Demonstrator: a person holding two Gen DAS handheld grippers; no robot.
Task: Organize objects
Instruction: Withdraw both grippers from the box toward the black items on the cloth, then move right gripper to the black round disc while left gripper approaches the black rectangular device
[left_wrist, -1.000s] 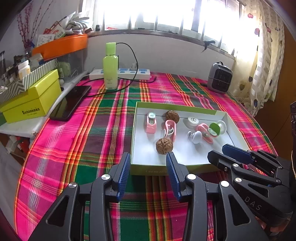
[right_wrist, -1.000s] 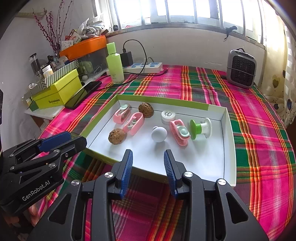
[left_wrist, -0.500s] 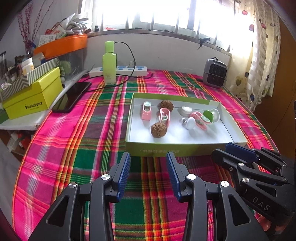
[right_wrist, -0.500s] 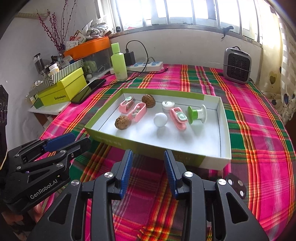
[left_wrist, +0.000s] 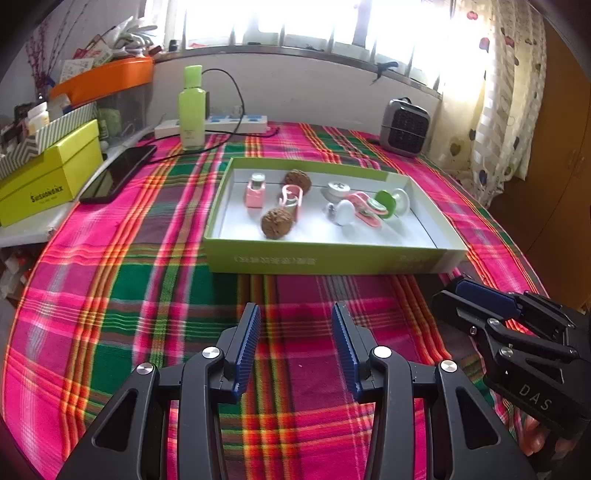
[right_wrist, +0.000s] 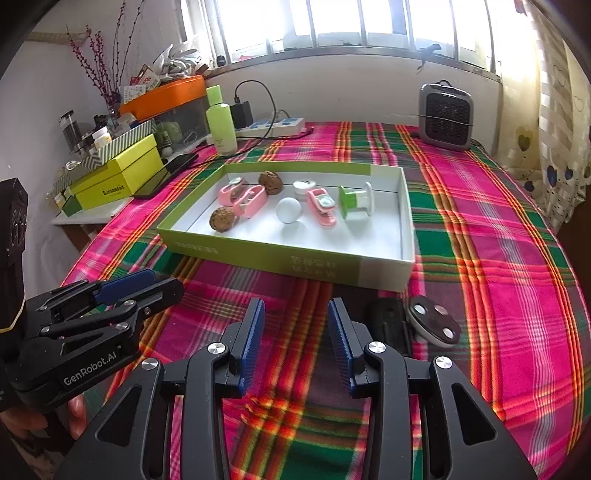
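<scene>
Both grippers have pulled back from the green-sided box, which now sits at twelve o'clock beyond the left gripper and right gripper, each spread wide and holding nothing, suggesting the sorting is paused or finished. Counted inside the box: three pink clips, two walnuts, one green-and-white spool, one white ball, one white cap.

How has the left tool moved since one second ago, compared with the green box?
Yes. The left tool has pulled back from the green box: its fingertips were at the near wall, and now plaid cloth shows between.
</scene>
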